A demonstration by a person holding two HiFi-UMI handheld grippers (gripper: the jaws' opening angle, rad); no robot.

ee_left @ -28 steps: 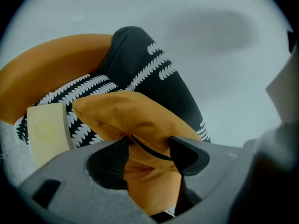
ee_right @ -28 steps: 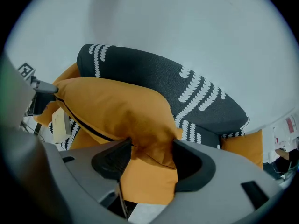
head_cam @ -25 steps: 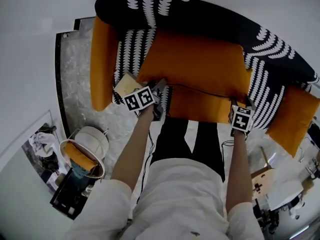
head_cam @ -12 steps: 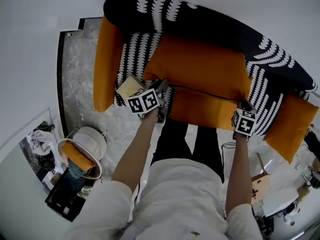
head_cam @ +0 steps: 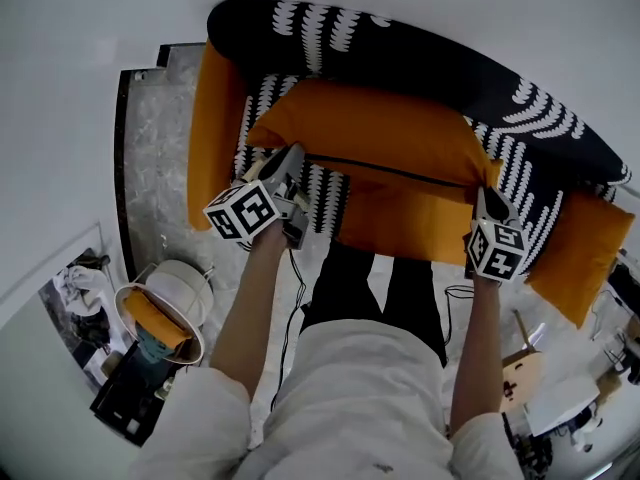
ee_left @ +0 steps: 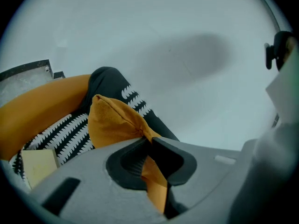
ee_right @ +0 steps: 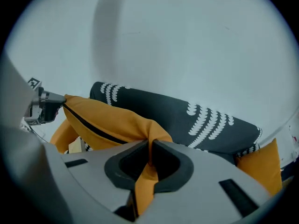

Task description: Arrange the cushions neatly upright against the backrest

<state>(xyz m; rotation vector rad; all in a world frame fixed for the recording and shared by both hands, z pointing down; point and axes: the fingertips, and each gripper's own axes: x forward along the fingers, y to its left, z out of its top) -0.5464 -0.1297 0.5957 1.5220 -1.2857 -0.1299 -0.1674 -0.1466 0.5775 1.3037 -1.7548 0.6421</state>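
Here, an orange side cushion (head_cam: 212,118) leans at the left end of the sofa (head_cam: 440,53). Just right of it, the left gripper (head_cam: 291,156) has its jaws, which have just been closing, clenched on the left corner of the long orange cushion (head_cam: 385,133), which spans the seat in front of the backrest. The right gripper (head_cam: 485,196), its jaws likewise just closing, pinches the cushion's right corner

No legible text, labels, brands or numbers. Only coded square markers (head_cam: 241,213) on left tool (head_cam: 291,154) and right tool (head_cam: 486,194).
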